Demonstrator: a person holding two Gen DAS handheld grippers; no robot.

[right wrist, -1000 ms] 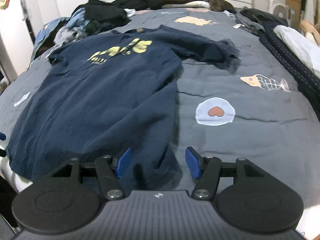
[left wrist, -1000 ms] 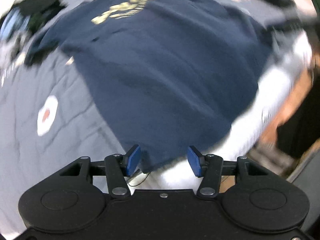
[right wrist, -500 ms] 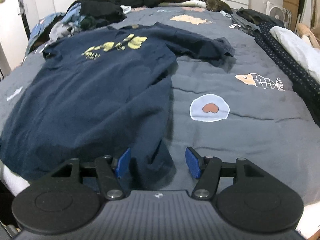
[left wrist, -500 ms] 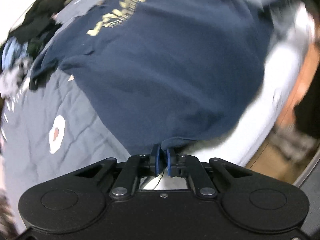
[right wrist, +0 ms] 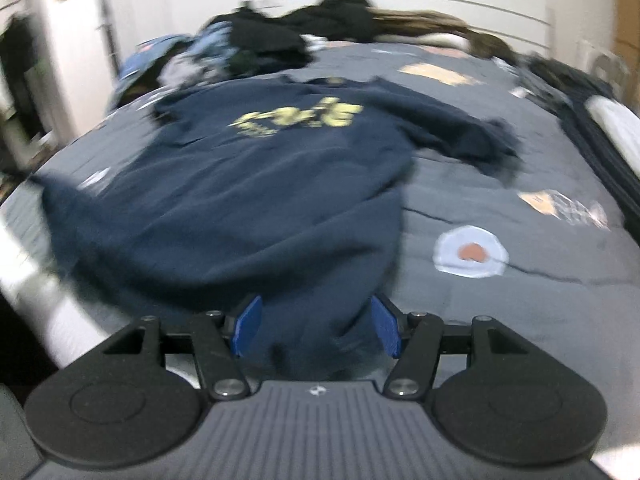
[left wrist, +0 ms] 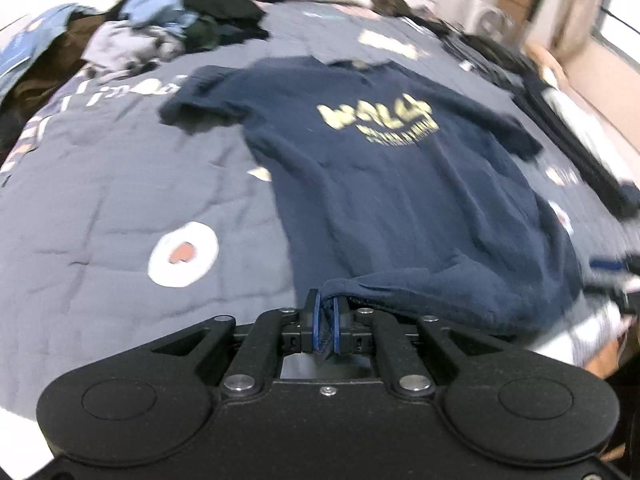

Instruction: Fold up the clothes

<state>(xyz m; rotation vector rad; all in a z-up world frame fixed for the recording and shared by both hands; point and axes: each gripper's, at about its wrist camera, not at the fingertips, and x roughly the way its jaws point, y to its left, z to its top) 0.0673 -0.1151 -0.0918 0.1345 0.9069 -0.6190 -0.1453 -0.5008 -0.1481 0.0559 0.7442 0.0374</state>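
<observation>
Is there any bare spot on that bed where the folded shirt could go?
Yes: the grey bedspread left of the navy T-shirt, around the egg patch, and the stretch to its right by the fish patch. The far end is crowded with a clothes pile.

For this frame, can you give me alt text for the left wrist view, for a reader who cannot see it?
The left gripper is shut on the bottom hem of a navy T-shirt with yellow lettering, which lies spread front-up on a grey bedspread. A heap of clothes sits at the far end of the bed; the picture is motion-blurred.
</observation>
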